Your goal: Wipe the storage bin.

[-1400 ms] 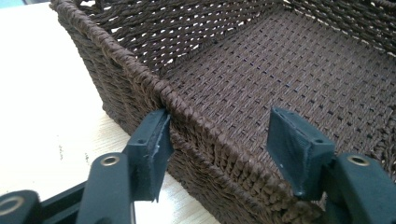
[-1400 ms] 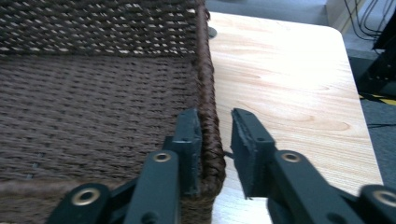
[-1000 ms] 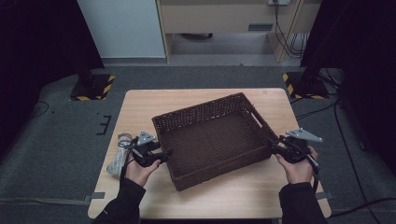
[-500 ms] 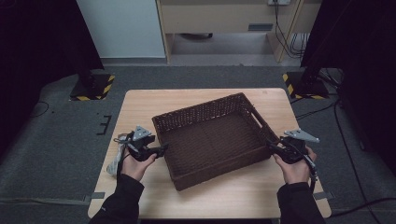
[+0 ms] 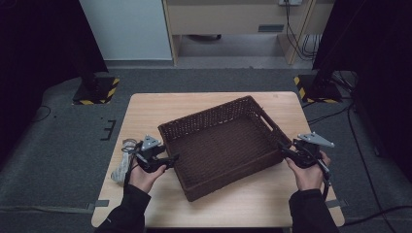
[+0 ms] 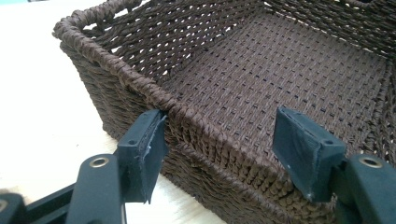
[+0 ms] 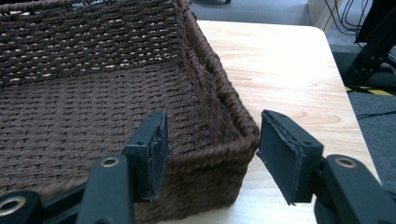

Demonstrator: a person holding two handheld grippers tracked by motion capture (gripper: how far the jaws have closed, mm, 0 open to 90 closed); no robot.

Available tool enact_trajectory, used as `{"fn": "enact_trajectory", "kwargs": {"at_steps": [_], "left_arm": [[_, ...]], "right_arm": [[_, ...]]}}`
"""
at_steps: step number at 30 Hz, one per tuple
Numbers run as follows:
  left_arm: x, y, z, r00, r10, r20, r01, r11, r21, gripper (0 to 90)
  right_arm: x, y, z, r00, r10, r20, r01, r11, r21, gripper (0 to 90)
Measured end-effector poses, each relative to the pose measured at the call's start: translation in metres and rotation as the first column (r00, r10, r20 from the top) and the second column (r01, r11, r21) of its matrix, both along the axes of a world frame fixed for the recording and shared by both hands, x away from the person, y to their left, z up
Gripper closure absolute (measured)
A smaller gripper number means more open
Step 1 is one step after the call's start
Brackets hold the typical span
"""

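An empty dark brown wicker basket (image 5: 209, 116) sits askew on the light wooden table (image 5: 145, 111). My left gripper (image 5: 172, 159) is at its left wall near the front corner. In the left gripper view, that gripper (image 6: 219, 116) is open and straddles the basket's rim (image 6: 116, 70), one pad (image 6: 144, 144) just outside it and the other over the woven floor. Its jaws have just widened, then eased in slightly. My right gripper (image 5: 283, 148) is at the basket's right corner. It (image 7: 212, 119) is open astride the wall (image 7: 215, 74), its jaws just opening, neither pad pressing.
A pale bundle (image 5: 120, 167) lies by the table's left edge behind my left hand. Bare table shows in front of the basket and at the far left. Black stands with yellow-striped bases (image 5: 97, 92) (image 5: 316, 90) flank the table on the floor.
My left hand has shifted a little away from the basket's left wall. The basket and the right hand have stayed put.
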State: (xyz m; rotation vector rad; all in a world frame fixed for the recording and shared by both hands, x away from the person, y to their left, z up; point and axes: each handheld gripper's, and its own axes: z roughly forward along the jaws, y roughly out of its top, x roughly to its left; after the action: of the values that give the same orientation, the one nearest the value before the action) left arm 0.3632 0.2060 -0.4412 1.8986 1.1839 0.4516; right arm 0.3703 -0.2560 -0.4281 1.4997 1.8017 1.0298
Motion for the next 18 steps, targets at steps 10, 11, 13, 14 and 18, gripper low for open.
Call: {"fn": "enact_trajectory", "kwargs": {"at_steps": [10, 11, 13, 14, 18], "left_arm": [[0.001, 0.001, 0.003, 0.9996, -0.021, -0.018, 0.021, 0.9996, -0.017, 32.3], [0.002, 0.002, 0.004, 0.9995, -0.021, -0.023, 0.021, 0.9996, -0.020, 32.1], [0.004, 0.002, 0.005, 0.9995, -0.018, -0.028, 0.017, 0.9996, -0.022, 32.1], [0.004, 0.002, 0.005, 0.9998, -0.011, -0.016, 0.011, 0.9999, -0.010, 32.4], [0.005, 0.007, 0.010, 0.9993, 0.017, 0.034, -0.017, 0.9999, 0.004, 32.4]], "right_arm": [[0.000, 0.012, -0.005, 0.9997, 0.000, -0.024, 0.000, 1.000, 0.006, 42.3], [0.000, 0.012, -0.005, 0.9997, -0.004, -0.025, 0.004, 1.000, 0.008, 42.5], [0.001, 0.011, -0.006, 0.9999, 0.001, -0.016, -0.001, 1.000, 0.007, 42.8], [0.002, 0.011, -0.006, 0.9999, -0.002, -0.014, 0.002, 1.000, 0.007, 42.9], [0.004, 0.013, -0.007, 0.9999, -0.009, -0.009, 0.009, 1.000, -0.007, 43.1]]}}
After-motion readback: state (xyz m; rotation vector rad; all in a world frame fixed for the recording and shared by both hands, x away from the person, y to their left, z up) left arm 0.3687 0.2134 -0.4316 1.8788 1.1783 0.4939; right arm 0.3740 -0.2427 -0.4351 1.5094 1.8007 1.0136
